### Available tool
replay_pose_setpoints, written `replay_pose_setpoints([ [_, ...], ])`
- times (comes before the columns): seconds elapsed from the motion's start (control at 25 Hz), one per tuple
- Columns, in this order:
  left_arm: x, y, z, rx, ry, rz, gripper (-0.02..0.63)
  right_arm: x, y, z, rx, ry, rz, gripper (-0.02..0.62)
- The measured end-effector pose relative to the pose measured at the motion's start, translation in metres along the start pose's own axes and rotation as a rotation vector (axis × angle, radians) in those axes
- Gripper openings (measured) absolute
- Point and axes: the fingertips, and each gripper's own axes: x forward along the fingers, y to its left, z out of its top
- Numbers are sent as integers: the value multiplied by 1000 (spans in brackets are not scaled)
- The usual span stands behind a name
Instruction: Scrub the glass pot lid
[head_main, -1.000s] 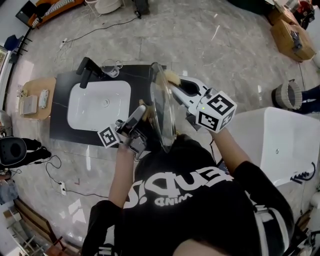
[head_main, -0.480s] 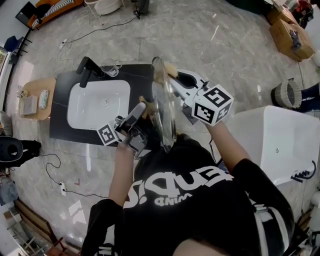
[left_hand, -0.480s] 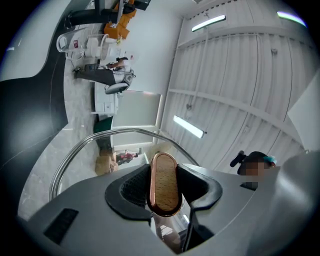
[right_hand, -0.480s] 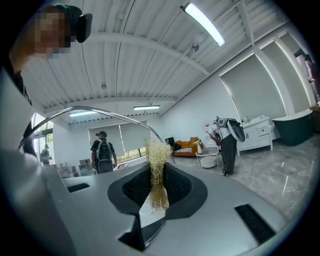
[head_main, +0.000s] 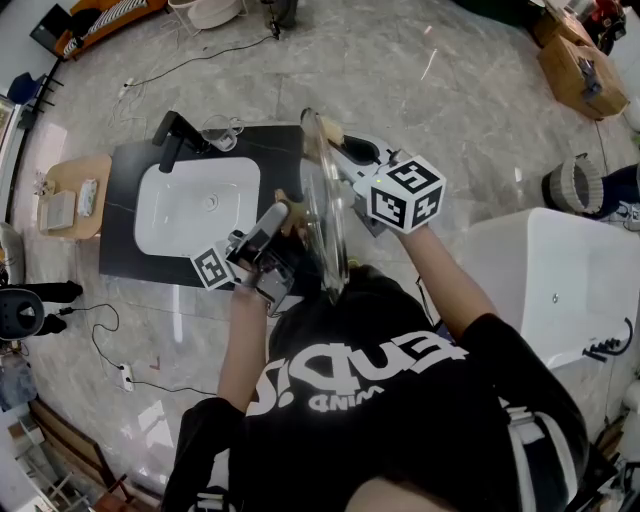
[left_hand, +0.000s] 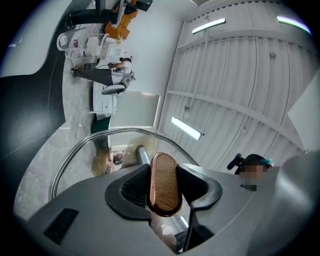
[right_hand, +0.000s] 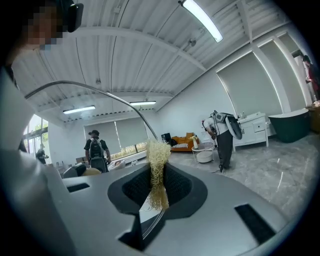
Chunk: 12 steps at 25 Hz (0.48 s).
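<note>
The glass pot lid (head_main: 326, 215) is held on edge above the counter, its steel rim (left_hand: 75, 150) curving across the left gripper view. My left gripper (head_main: 283, 213) is shut on the lid's wooden knob (left_hand: 164, 184), an oval with a copper edge pinched between the two pads. On the lid's other face, my right gripper (head_main: 340, 145) is shut on a straw-coloured fibre scrubber (right_hand: 159, 167). The scrubber (head_main: 330, 132) presses against the glass near the lid's far edge. In the right gripper view the lid rim (right_hand: 100, 92) arcs overhead.
Below and to the left is a white sink basin (head_main: 200, 205) set in a black counter (head_main: 125, 210), with a black faucet (head_main: 172, 140) and a glass cup (head_main: 222, 135). A wooden side table (head_main: 70, 190) stands further left, a white bathtub (head_main: 560, 290) at the right. People stand in the room's background (right_hand: 96, 147).
My right gripper and the scrubber have slid left and toward the lid's far edge along the glass. The left gripper and the lid have stayed nearly still.
</note>
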Motion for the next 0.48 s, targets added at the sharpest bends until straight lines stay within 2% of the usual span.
replay_pose_setpoints([
  [0.48,-1,-5,8,0,-47,-12,179,22,-5,-72,24,183,21,54],
])
